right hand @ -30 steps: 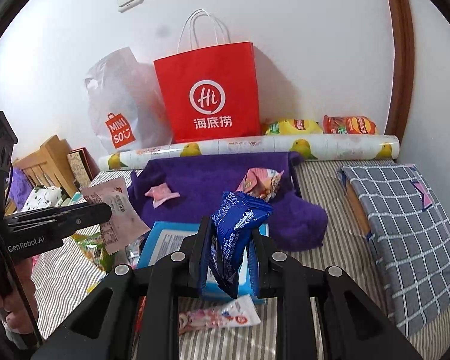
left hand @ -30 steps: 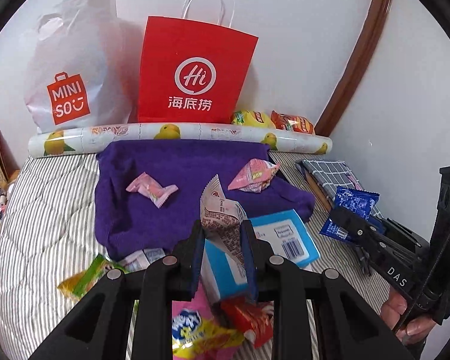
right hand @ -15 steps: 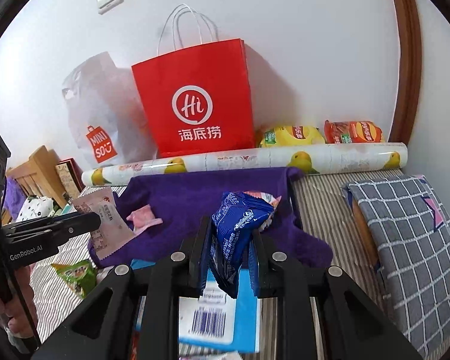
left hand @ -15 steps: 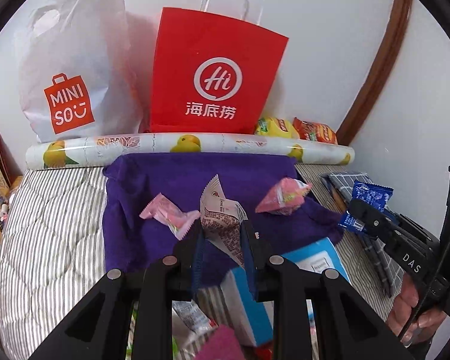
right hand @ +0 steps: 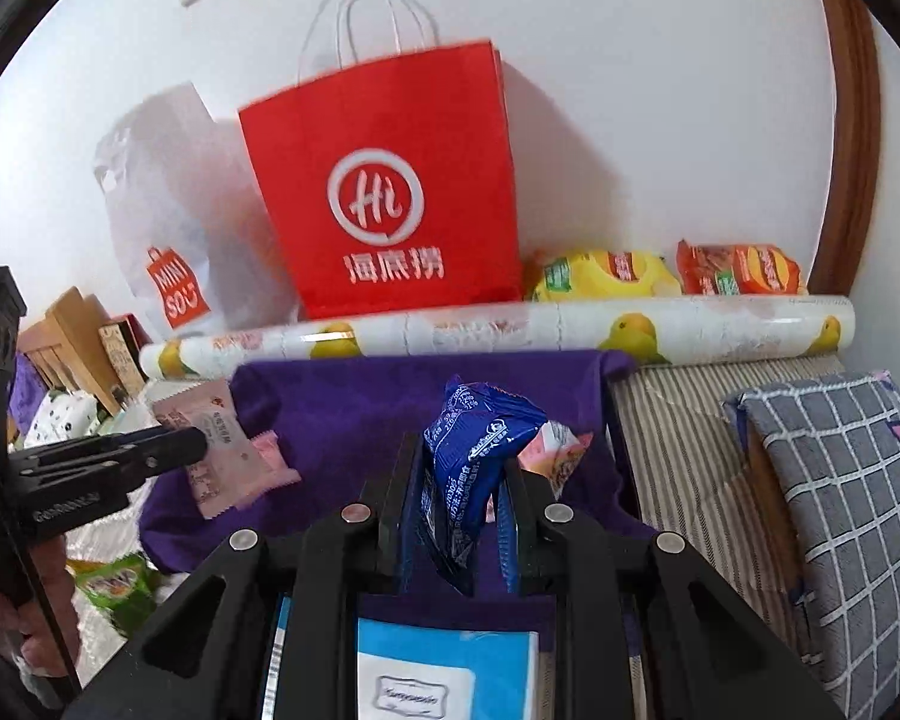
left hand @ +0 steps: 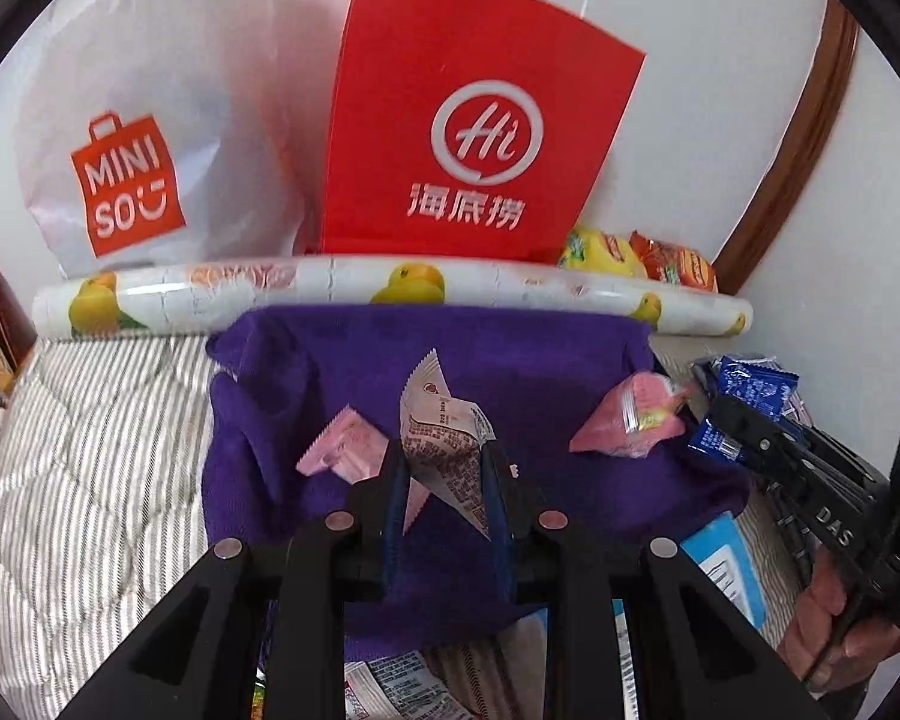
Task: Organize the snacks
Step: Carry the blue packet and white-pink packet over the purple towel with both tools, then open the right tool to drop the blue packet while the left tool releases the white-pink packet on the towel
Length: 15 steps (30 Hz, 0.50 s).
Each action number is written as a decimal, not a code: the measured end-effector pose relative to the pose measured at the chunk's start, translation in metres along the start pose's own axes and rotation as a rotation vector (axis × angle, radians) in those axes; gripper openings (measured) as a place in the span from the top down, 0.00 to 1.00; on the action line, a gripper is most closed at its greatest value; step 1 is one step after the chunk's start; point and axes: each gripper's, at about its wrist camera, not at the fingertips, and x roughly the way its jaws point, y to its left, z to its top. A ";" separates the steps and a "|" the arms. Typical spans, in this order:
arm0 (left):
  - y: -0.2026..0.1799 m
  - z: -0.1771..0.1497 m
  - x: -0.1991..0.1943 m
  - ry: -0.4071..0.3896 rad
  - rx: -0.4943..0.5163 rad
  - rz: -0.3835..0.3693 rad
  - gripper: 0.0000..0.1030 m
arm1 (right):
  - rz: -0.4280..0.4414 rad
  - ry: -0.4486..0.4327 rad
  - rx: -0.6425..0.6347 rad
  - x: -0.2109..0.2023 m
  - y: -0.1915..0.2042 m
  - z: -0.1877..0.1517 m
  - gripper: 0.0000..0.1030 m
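**Both grippers hold snack packets over the purple cloth**

The left gripper (left hand: 444,468) is clamped on a pale printed packet (left hand: 444,450); the right gripper (right hand: 459,480) pinches a blue packet (right hand: 474,450). Both hang above the purple cloth (left hand: 510,360), where two pink packets (left hand: 345,444) lie, near the red paper bag (left hand: 468,120) at the far wall

Striped bed (left hand: 90,450) under purple towel (left hand: 540,372)

"MINISO" on white bag (left hand: 150,138)
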 end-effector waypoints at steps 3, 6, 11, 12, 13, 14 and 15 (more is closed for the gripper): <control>0.007 -0.005 0.003 0.003 -0.021 0.009 0.78 | -0.015 0.032 0.031 0.012 -0.009 -0.007 0.79; 0.014 -0.006 0.008 0.012 -0.046 0.019 0.78 | -0.013 0.038 0.041 0.014 -0.015 -0.010 0.79; 0.013 -0.010 0.014 0.012 -0.031 0.051 0.78 | -0.055 0.048 0.059 0.018 -0.025 -0.015 0.79; 0.011 -0.011 0.015 0.007 -0.024 0.058 0.78 | -0.064 0.058 0.071 0.021 -0.028 -0.016 0.79; 0.011 -0.012 0.015 0.003 -0.018 0.068 0.78 | -0.061 0.065 0.081 0.023 -0.031 -0.017 0.79; 0.010 -0.013 0.016 0.002 -0.013 0.079 0.78 | -0.053 0.072 0.092 0.025 -0.033 -0.018 0.79; 0.010 -0.013 0.017 -0.002 -0.010 0.091 0.78 | -0.044 0.083 0.105 0.027 -0.035 -0.019 0.79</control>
